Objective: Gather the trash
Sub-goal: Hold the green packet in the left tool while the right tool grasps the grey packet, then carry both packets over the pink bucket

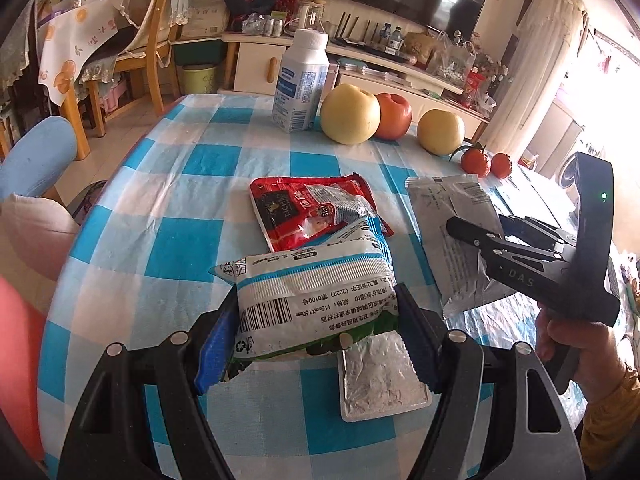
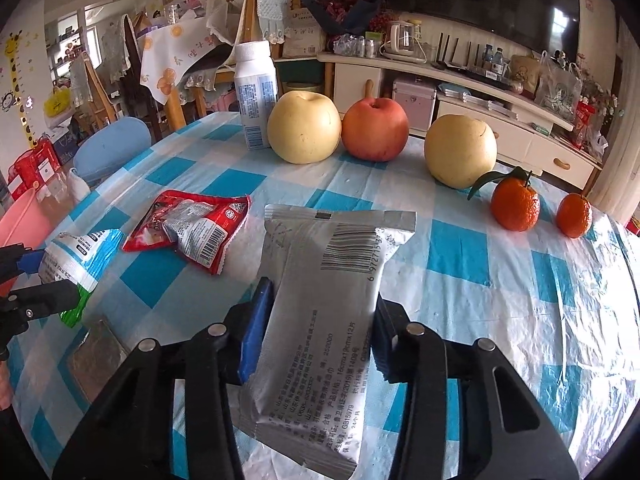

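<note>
The left tool (image 1: 316,336) pinches a white-and-blue wipes packet (image 1: 316,292) between its blue pads, one pad pressing on each side. The packet's far end lies over a red snack wrapper (image 1: 288,216) that lies flat on the checked surface (image 1: 168,208). Just below the packet's near end a silver blister sheet (image 1: 380,380) lies on the cloth, beside the tool's right finger.

The right tool (image 2: 316,336) grips a silver foil packet (image 2: 332,288) lengthwise between its pads, the barcode end pointing away towards the fruit. In the left wrist view this packet tilts up off the surface, with a hand (image 1: 568,336) holding the tool's handle.

At the far edge stand a white bottle (image 2: 256,92), two yellow pears (image 2: 304,128), a red apple (image 2: 376,128) and two small oranges (image 2: 516,208), well apart from both tools.
</note>
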`<state>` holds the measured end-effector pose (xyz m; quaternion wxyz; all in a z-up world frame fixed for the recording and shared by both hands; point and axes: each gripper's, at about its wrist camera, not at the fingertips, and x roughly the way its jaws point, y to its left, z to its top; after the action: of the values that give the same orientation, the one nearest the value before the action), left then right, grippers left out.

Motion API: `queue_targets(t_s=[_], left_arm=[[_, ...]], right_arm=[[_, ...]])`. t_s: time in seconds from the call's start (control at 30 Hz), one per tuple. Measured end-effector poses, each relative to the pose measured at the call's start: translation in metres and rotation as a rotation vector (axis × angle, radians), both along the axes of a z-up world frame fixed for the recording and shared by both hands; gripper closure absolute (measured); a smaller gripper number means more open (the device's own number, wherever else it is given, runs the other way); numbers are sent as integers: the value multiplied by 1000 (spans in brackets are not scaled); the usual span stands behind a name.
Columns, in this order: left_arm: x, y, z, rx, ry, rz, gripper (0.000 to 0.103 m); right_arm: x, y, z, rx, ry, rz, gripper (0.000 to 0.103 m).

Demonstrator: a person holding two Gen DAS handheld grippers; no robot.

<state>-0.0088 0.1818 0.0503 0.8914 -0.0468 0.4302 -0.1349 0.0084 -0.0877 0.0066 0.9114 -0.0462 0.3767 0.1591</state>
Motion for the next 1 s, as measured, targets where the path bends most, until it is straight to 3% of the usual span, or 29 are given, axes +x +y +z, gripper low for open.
queue_targets(t_s=[0.1,0.5,1.0], left_arm=[[-2,1,3,7,-14,0,29],[-11,11,14,-16,-43,2,29],[-28,35,38,-7,-117,42,29]], right_arm=[[-5,-1,5,3,-16,-15,66],[-25,-3,11,9,-28,-65,69],[-61,17,54,100,-84,-71,70]])
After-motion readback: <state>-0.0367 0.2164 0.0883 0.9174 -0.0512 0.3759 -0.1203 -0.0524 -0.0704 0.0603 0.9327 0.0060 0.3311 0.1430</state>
